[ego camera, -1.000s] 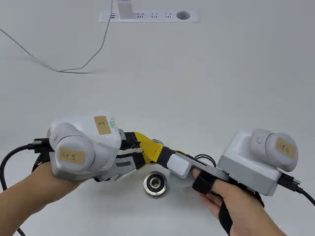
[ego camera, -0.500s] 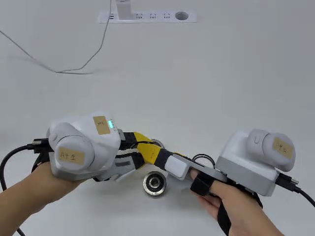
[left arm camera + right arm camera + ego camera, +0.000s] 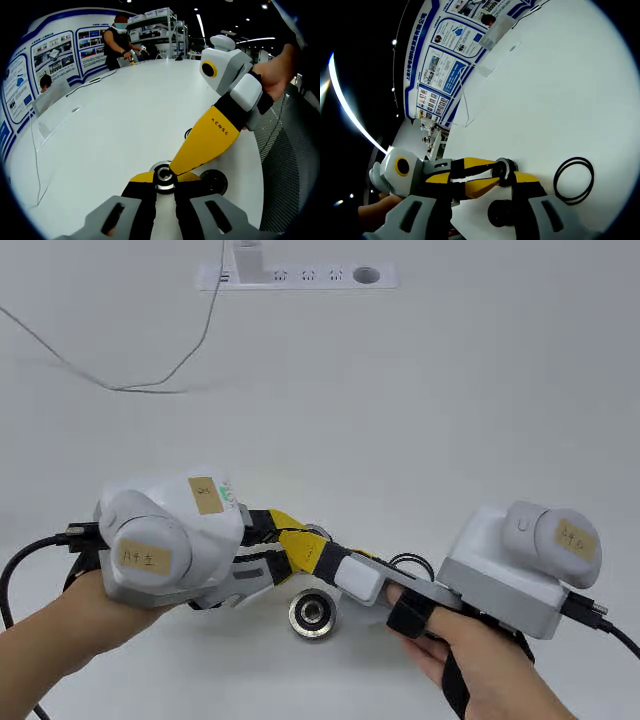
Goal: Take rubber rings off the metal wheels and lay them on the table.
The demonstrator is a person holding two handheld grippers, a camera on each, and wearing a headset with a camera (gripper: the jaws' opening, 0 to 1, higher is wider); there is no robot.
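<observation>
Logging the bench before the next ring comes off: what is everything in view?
loose wheel: one, silver, on the table below the jaws
held wheel: one, silver, between yellow jaw tips
rubber ring: at least one, black, flat on table by right gripper
power strip: one, white, table's far edge
cable: one, grey, trailing left from the strip
person: one, dark top, standing at the table's far end
left gripper: white body, yellow-tipped jaws shut on held wheel
right gripper: white body, yellow jaws at held wheel, grip unclear
</observation>
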